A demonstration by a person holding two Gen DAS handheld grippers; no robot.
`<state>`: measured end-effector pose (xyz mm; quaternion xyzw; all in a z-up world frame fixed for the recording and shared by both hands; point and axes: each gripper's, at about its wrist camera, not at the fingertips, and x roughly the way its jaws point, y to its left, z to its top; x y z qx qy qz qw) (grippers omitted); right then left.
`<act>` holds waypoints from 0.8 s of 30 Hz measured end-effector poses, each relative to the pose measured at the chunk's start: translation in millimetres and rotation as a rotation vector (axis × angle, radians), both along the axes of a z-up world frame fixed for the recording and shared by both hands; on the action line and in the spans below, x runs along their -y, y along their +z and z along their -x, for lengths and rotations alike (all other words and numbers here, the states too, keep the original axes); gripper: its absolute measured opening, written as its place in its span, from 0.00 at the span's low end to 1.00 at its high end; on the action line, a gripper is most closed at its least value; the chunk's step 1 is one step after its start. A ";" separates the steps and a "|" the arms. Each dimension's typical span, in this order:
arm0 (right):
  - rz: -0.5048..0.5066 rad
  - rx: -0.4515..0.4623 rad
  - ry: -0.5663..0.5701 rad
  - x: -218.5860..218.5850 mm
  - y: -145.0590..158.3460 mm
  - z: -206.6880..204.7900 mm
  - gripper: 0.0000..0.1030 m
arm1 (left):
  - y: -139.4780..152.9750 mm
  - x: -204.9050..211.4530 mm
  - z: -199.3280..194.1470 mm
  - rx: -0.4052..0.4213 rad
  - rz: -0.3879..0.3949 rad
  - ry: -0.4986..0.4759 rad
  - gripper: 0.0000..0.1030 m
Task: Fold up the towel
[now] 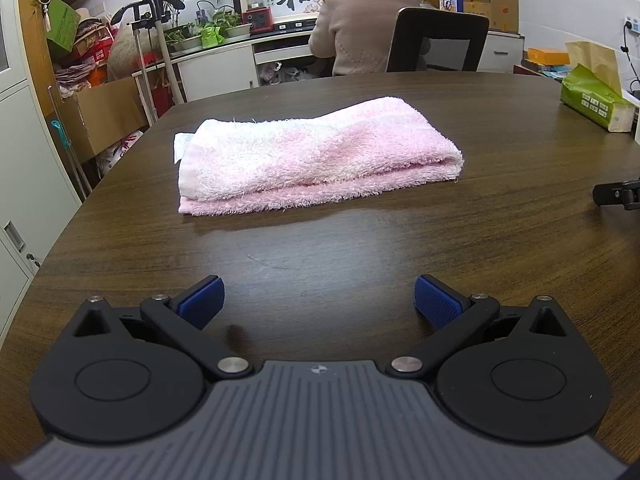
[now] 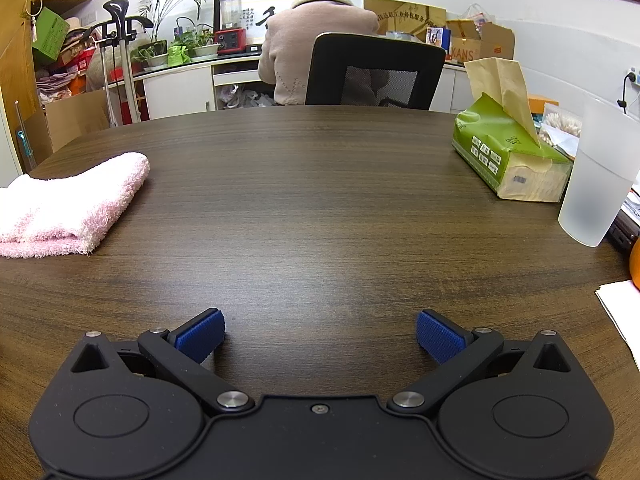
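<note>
— Where is the towel (image 1: pixel 316 156) right now?

— Folded into a thick pink pad, lying flat on the dark wood desk (image 1: pixel 440 240). In the left wrist view it sits ahead of the left tool (image 1: pixel 319 304), somewhat to the left of centre and well apart from the blue pads (image 1: pixel 200 304). A small white tag sticks out at its far left corner.

— And from the other camera?

— There the towel (image 2: pixel 72 208) shows only at the left edge, its rounded fold end pointing right. The right tool (image 2: pixel 320 338) faces bare desk (image 2: pixel 320 220), with nothing between its fingers.

— How do the tools stand?

— Both are spread wide, pads far apart, gripping nothing. Neither touches the towel. (A black piece shows at the right edge of the left view, low over the desk; I cannot tell for sure what it is.)

— What else is on the desk?

— At the far right, a green tissue pack (image 2: pixel 508 156) with a brown tissue sticking up out of it, and nearer, a frosted plastic cup (image 2: pixel 600 176) standing upright just beside the pack. White paper (image 2: pixel 622 308) lies at the near right edge.

— Anyone around?

— A person (image 2: pixel 312 48) in a beige coat sits beyond the far edge, back turned, in a black mesh chair (image 2: pixel 376 72), facing a white counter with potted plants and a red-based blender.
</note>
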<state>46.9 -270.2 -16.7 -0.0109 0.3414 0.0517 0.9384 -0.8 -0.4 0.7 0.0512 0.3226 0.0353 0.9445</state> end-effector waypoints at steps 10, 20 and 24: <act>0.000 0.000 0.000 -0.1 0.0 0.0 0.99 | -0.6 -1.6 -1.8 -0.001 0.016 0.001 1.00; 0.001 0.000 0.000 -0.2 0.1 0.0 0.99 | -0.7 -1.3 -1.2 -0.001 0.015 0.002 1.00; 0.000 0.000 0.000 0.1 0.2 0.0 0.99 | -0.9 -2.7 -2.2 -0.003 0.025 0.002 1.00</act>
